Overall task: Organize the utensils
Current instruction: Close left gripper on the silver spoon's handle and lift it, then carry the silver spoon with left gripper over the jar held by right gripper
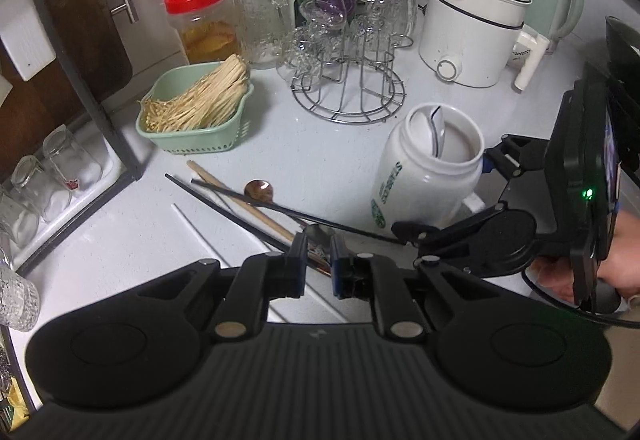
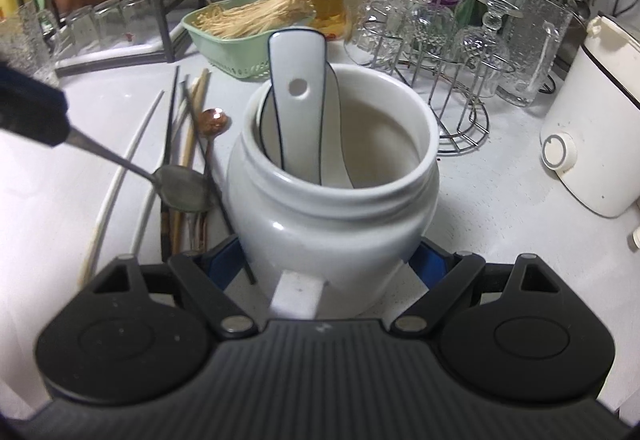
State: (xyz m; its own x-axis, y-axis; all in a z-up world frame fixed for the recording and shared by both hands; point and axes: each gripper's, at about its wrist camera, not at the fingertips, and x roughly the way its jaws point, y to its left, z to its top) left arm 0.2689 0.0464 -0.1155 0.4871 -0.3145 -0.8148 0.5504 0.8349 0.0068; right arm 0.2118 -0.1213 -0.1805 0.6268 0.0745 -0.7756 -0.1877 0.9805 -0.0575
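A white countertop (image 1: 120,240) carries everything. Toward its left edge, below the green basket (image 1: 188,144), the loose utensils are seen: a white chopstick (image 2: 120,176), two dark chopsticks (image 1: 224,208), one or two wooden chopsticks (image 1: 240,196) (the count cannot be settled) and a copper-coloured spoon (image 2: 214,122), all lying together and crossing one another.

A metal spoon (image 2: 182,186) is held by its handle in the left gripper (image 1: 318,260), whose jaws are drawn nearly together on it; the bowl is seen hanging just above the chopsticks, beside the jar and not yet over its mouth.

Further right, a white ceramic jar (image 2: 332,176) is clamped at its sides by the right gripper (image 2: 332,264), the pads spread wide to span the body and pressed against it. One white ceramic soup spoon (image 2: 298,88) is already stood inside, leaning on the rim.

The task is judged to be in its early part: one utensil is stowed, one is in transit, and roughly six remain on the counter to be gathered.
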